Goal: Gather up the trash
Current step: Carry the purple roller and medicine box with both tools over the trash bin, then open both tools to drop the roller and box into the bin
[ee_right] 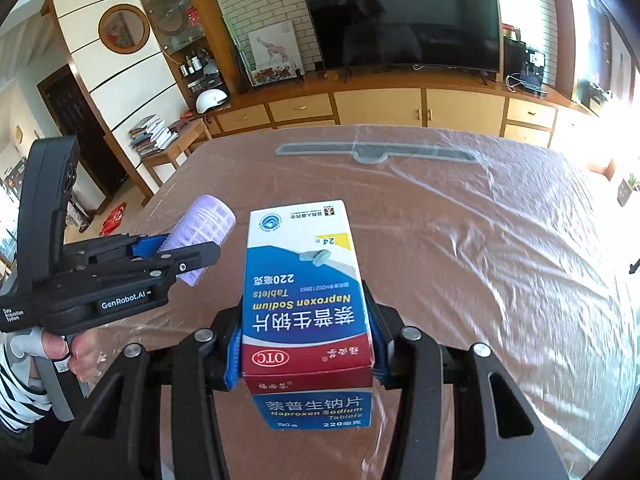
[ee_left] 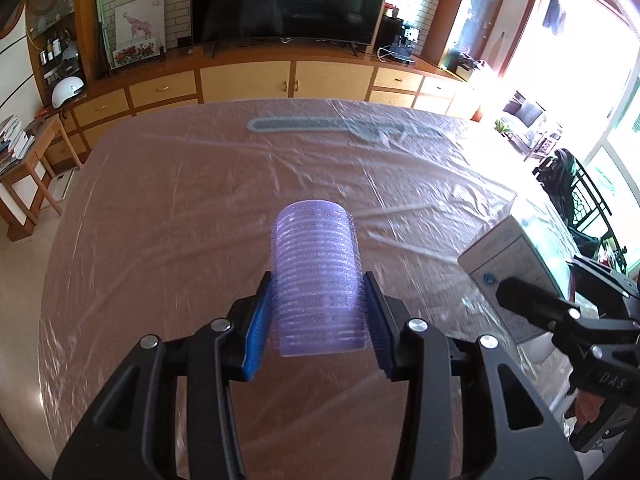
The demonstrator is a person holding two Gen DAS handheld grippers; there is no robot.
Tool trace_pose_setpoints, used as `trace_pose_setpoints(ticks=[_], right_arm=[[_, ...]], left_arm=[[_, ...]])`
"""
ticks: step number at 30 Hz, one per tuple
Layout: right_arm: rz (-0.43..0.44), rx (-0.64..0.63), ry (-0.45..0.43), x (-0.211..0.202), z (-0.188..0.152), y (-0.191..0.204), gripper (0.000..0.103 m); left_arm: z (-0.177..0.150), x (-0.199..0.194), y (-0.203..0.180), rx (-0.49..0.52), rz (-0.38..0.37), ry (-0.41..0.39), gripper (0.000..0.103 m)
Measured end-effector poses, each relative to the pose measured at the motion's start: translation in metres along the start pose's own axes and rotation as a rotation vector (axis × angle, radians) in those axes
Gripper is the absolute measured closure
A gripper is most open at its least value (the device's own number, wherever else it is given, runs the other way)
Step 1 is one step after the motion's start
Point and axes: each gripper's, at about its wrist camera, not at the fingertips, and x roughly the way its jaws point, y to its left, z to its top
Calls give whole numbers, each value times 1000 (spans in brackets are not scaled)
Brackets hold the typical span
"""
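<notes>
My left gripper (ee_left: pixel 318 312) is shut on a purple hair roller (ee_left: pixel 316 276) and holds it above the table; it also shows in the right wrist view (ee_right: pixel 188 256), with the roller (ee_right: pixel 204 228) sticking out past its fingers. My right gripper (ee_right: pixel 306 340) is shut on a blue, white and red medicine box (ee_right: pixel 304 292) labelled Naproxen Sodium Tablets, held above the table. In the left wrist view the box (ee_left: pixel 516 264) and the right gripper (ee_left: pixel 532 304) sit at the right edge.
The table (ee_left: pixel 180 220) is covered with wrinkled clear plastic. A long grey flat piece (ee_left: pixel 320 125) lies near its far edge, also in the right wrist view (ee_right: pixel 374 151). Behind stand wooden cabinets (ee_left: pixel 248 80) and a TV (ee_left: pixel 288 0). A chair (ee_left: pixel 580 200) is at the right.
</notes>
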Motion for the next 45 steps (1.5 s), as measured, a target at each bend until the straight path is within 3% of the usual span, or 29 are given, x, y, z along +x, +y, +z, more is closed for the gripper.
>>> trace_pose_setpoints(ticks=[14, 22, 30, 36, 45], right_arm=[[35, 8, -28, -54, -46, 3, 57], [85, -31, -38, -100, -93, 13, 57], [95, -40, -8, -131, -146, 23, 57], [87, -30, 58, -131, -185, 25, 57], [46, -3, 159, -103, -223, 23, 57]], left_arm=[[-51, -47, -33, 23, -3, -30, 58], [-97, -86, -70, 56, 1, -59, 58], [-150, -114, -97, 97, -23, -36, 58], [-189, -111, -113, 141, -38, 23, 58], [-224, -77, -122, 174, -30, 121, 58]])
